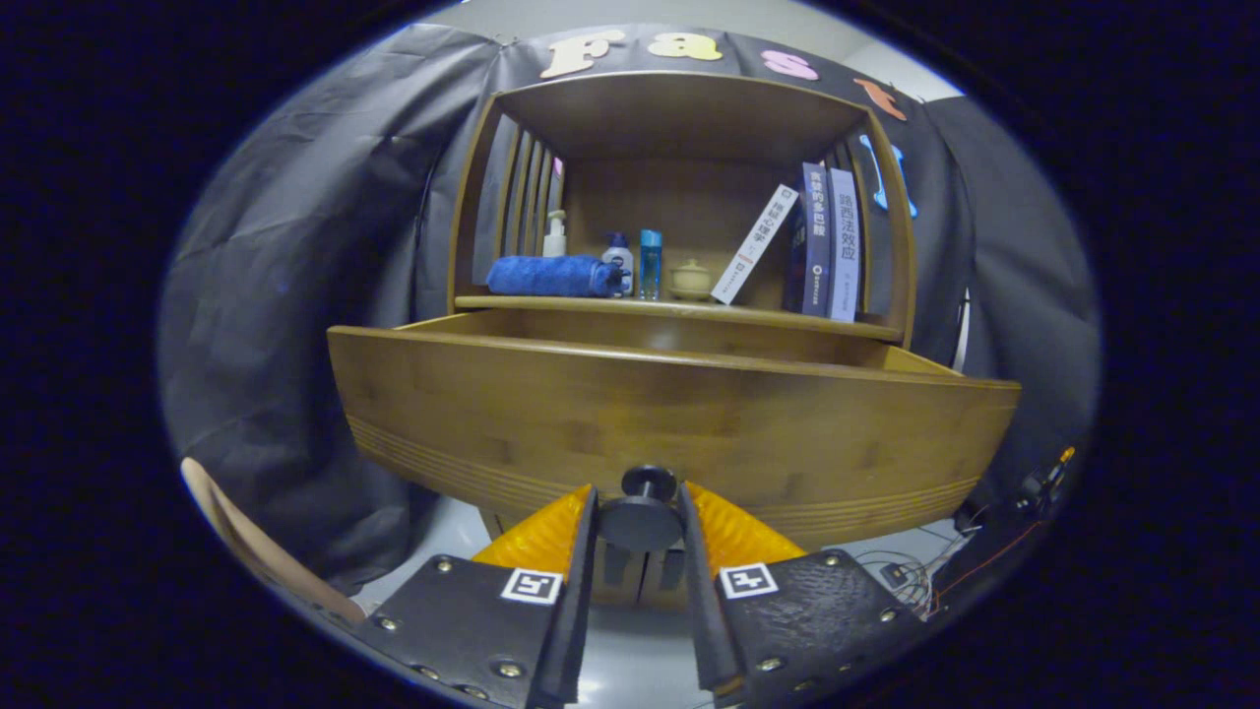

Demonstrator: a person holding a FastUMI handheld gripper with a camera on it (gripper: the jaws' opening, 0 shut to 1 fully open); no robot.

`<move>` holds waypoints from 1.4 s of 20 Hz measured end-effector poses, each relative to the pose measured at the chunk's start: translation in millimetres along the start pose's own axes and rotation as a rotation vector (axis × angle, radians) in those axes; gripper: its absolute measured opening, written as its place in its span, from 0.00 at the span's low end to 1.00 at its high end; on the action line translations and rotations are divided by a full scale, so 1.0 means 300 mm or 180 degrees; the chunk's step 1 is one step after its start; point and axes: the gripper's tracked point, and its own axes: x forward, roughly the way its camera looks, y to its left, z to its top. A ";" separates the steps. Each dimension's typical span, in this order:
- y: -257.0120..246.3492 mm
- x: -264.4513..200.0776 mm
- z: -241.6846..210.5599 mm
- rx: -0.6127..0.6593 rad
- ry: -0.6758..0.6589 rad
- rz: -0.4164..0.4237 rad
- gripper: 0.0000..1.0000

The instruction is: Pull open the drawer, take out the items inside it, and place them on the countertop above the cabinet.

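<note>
- The drawer (pixel 669 414) is pulled out of the cabinet (pixel 679 197), and the gripper (pixel 640 517) has its two fingers clamped on the knob (pixel 641 514), one on each side of it.
- To do this pull well, I'd keep the draw straight back along the drawer's own line, with no twisting or sagging, since a round knob can roll out from between flat fingers if the angle drifts.
- A steady squeeze should do. The knob's disc sits just in front of the finger faces, so it ought to catch if the grip slides a bit.
- I'd stop before the drawer runs out of travel (no idea how deep it is from here).
- The drawer front is right ahead of the fingers, with the knob low on its face and sitting between them.
- The inside of the drawer is hidden behind the front panel, so I can't tell what's in there or how many items.
- The countertop (pixel 512 302) is beyond and above the drawer. It already holds a rolled blue towel (pixel 551 276), a few bottles (pixel 630 261), a small lidded jar (pixel 691 280) and some books (pixel 817 241).
- The most open spot looks to be between the jar and the leaning book.
</note>
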 end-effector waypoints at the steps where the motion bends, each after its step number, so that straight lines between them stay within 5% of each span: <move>1: -0.004 -0.017 0.015 -0.0069 -0.0079 -0.0024 0.44; 5: -0.024 -0.084 0.110 -0.0259 -0.0384 -0.0114 0.48; 19: -0.057 -0.047 0.432 0.0104 -0.0729 0.0025 0.48; 28: -0.035 0.168 0.481 -0.0069 -0.0186 0.0091 0.49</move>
